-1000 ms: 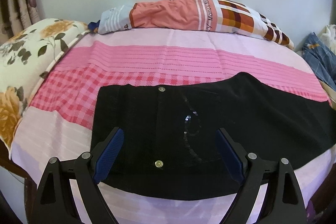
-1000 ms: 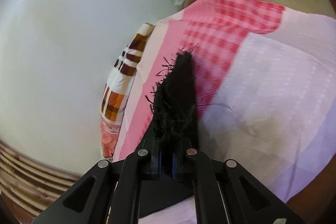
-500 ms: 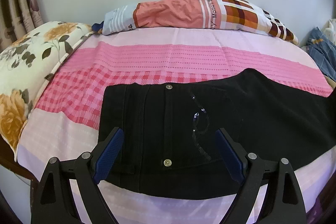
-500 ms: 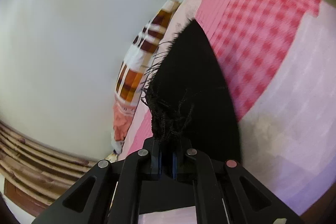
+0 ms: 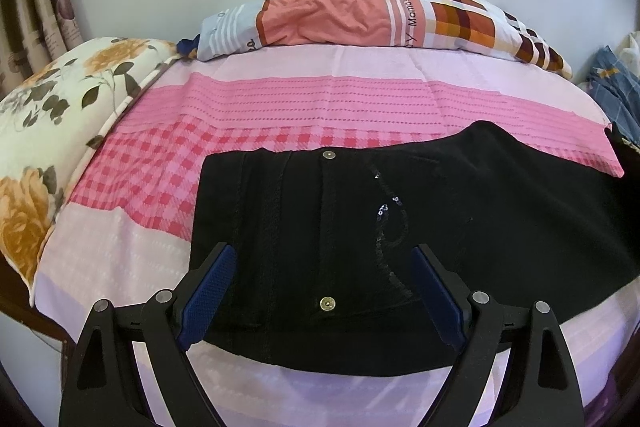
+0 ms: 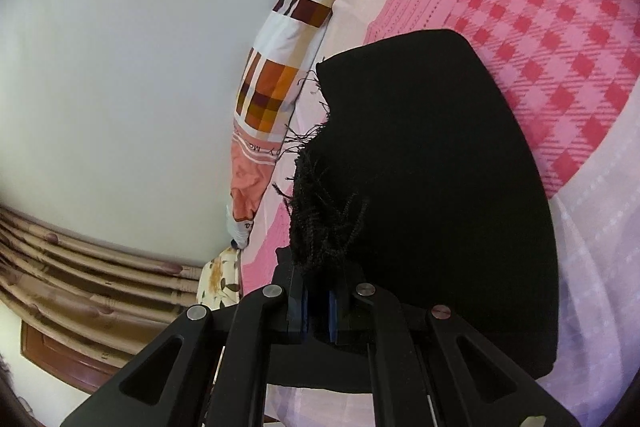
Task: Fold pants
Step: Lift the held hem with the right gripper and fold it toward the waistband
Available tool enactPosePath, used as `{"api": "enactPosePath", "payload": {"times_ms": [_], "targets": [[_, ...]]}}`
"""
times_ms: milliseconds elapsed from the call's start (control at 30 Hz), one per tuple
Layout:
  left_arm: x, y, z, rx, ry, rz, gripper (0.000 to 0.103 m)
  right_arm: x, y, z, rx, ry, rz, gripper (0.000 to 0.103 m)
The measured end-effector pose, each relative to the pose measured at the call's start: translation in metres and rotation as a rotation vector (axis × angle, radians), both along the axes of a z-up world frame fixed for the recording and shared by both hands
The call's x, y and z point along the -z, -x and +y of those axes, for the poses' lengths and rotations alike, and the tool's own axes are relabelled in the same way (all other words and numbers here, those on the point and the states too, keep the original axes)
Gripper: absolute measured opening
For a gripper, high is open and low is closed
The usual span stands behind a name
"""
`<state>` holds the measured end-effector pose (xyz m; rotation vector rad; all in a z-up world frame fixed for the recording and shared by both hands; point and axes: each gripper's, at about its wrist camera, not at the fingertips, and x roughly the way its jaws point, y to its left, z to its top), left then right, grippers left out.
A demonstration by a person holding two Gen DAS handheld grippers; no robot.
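Note:
Black pants [image 5: 400,235] lie flat on the pink bed sheet [image 5: 312,103], waistband at the left with two metal buttons and a sequin curl. My left gripper [image 5: 320,291] hovers open above the waist end, its blue pads [image 5: 208,291] wide apart and touching nothing. In the right wrist view, my right gripper [image 6: 318,301] is shut on the frayed hem of the pants [image 6: 432,187], with the leg lifted and draped over the bed. The fringe [image 6: 324,219] sticks up from the jaws.
A patchwork pillow [image 5: 384,19] lies along the wall at the back, a floral pillow [image 5: 52,131] at the left edge of the bed. Blue checked cloth [image 5: 616,91] sits at the far right. Curtains [image 6: 80,267] hang beside the bed.
The right gripper has carried the hem across the bed toward the waist, so more of the black leg now shows in its view. The left gripper stays open above the waistband.

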<state>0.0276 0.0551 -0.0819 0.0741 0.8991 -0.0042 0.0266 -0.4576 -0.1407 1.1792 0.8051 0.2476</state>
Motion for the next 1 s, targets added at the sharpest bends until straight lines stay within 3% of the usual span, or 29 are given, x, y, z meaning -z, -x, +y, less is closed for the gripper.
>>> {"api": "enactPosePath", "payload": {"times_ms": [367,1000], "targets": [[0.005,-0.002,0.002,-0.012,-0.018,0.024,0.089,0.005,0.002,-0.004,0.004,-0.031,0.009,0.006],[0.011,-0.005,0.008,-0.037,-0.016,0.062,0.089,0.017,-0.030,0.056,-0.100,-0.072,0.027,0.007]]}}
